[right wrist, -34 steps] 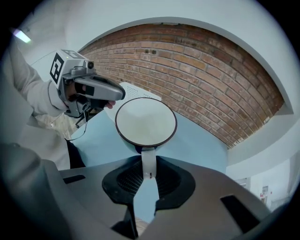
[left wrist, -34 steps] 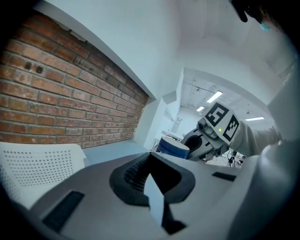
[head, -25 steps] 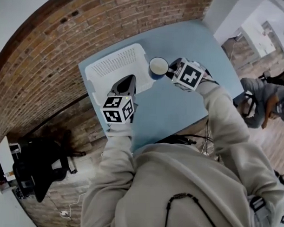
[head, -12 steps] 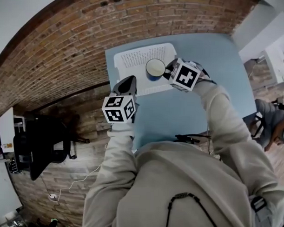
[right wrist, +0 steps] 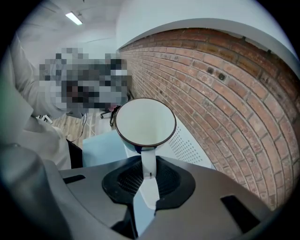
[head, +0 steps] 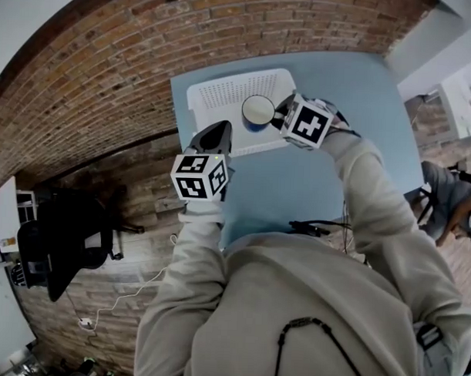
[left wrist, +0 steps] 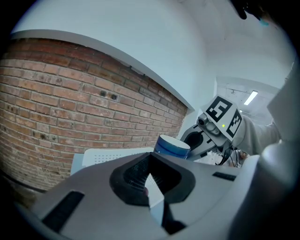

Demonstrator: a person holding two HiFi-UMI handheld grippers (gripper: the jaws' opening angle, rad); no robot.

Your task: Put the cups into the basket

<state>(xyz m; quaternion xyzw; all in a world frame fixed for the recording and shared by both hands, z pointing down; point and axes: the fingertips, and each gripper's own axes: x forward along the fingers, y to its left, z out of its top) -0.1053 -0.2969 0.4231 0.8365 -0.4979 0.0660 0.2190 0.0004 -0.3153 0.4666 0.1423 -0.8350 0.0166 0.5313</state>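
Observation:
A blue cup with a white inside hangs over the right part of the white perforated basket. My right gripper is shut on the cup's white handle, and the cup stays upright with its mouth facing up. In the left gripper view the cup shows above the basket's rim. My left gripper hovers at the basket's near left corner, its jaws together with nothing between them. No other cup is in view.
The basket sits at the far left corner of a light blue table, right against a red brick wall. A black chair stands on the floor to the left. A person sits far right.
My right gripper has carried the cup leftward from the basket's right rim to over its inside. The left gripper has stayed near the basket's front left corner.

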